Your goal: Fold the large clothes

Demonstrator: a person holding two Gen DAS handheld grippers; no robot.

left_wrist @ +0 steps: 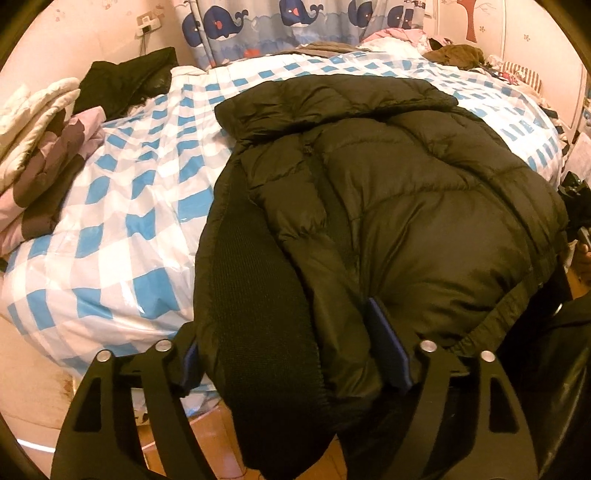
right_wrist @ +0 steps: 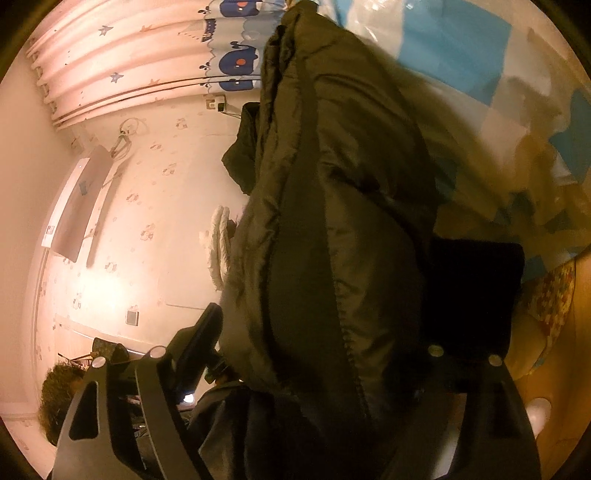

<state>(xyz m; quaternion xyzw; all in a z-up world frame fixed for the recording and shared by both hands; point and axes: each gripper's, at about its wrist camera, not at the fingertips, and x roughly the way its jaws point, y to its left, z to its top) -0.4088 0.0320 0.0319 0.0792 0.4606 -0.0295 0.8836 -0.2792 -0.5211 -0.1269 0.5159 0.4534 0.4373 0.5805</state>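
A large black puffer jacket (left_wrist: 388, 192) lies on the blue-and-white checked bed (left_wrist: 122, 206), collar far, ribbed hem (left_wrist: 258, 314) hanging over the near edge. My left gripper (left_wrist: 295, 343) has its fingers on either side of the bunched hem, which fills the gap between them. In the right wrist view, tilted sideways, the jacket (right_wrist: 332, 221) fills the middle, and my right gripper (right_wrist: 332, 325) has its fingers either side of a thick fold of it. The right finger (right_wrist: 476, 295) is dark and partly hidden.
Folded pink and cream bedding (left_wrist: 40, 155) and a black garment (left_wrist: 125, 81) lie at the bed's left. More clothes (left_wrist: 454, 55) pile at the far right. A whale-print curtain (left_wrist: 295, 26) hangs behind. Wooden floor (left_wrist: 207, 435) lies below the bed edge.
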